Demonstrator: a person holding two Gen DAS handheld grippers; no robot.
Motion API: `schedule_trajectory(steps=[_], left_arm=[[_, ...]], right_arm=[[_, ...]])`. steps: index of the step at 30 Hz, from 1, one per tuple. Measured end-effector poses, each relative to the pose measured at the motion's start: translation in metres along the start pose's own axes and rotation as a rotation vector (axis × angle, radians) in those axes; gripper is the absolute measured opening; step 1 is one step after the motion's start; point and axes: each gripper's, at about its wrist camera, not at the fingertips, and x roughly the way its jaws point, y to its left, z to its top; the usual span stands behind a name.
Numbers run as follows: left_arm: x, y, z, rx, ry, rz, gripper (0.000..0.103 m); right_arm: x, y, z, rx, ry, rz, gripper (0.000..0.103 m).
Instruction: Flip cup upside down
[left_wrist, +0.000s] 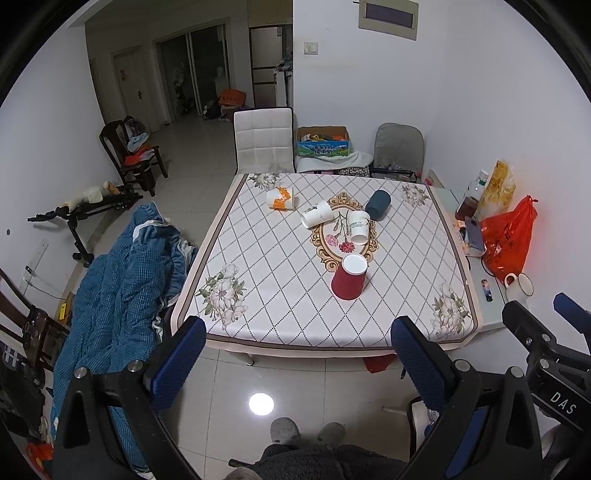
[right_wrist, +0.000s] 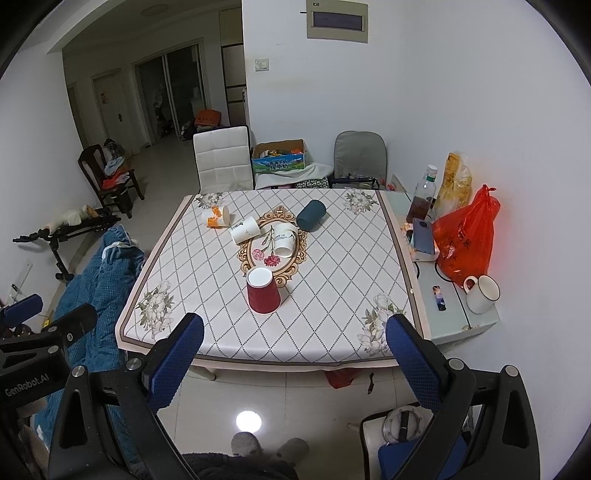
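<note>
Altogether five cups on the table: one red cup inverted, four toppled.

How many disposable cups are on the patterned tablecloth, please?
5: red cup nearest, upside down; white cup and second white cup mid-table on their sides; orange-and-white cup far left; dark teal cup far right.

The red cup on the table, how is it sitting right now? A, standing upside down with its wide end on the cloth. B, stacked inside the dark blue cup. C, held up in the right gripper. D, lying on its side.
A: the red cup stands apart from the other cups with its wide end on the tablecloth and its white base facing up; both grippers are open and away from it.
</note>
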Motion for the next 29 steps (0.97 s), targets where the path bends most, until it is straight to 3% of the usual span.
schedule_trajectory(steps=[29], left_arm=[[0.007,-0.007,0.016,0.039,-0.009,-0.01,0.102]], right_arm=[[0.001,0.002,-0.006,0.023,0.0,-0.001,0.101]])
